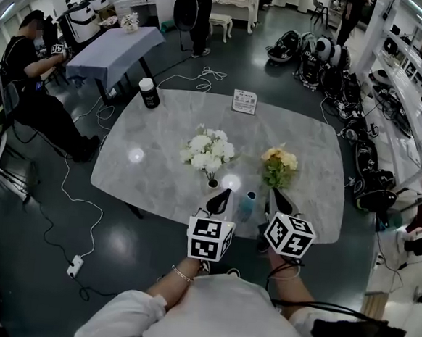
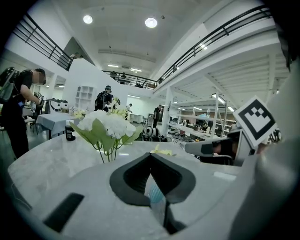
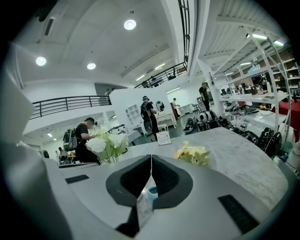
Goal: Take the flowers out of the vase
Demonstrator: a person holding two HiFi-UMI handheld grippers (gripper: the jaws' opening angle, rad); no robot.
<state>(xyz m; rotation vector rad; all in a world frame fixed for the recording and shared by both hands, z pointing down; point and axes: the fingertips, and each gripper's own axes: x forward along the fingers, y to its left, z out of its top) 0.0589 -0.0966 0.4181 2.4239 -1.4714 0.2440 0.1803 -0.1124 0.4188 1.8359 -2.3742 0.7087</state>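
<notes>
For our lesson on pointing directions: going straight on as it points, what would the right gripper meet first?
Probably the yellow flowers, close ahead of the right gripper; they sit slightly right of its line, so it may only graze them.

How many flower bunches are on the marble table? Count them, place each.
2. White bunch mid-table, beyond the left claw; yellow bunch right of it, beyond the right claw. None seems hidden.

2 flower bunches: white bunch (image 1: 208,151), yellow bunch (image 1: 279,164) at its 3 o'clock. 1 bottle (image 1: 149,93) at 10, 1 card (image 1: 244,101) at 1.
</notes>
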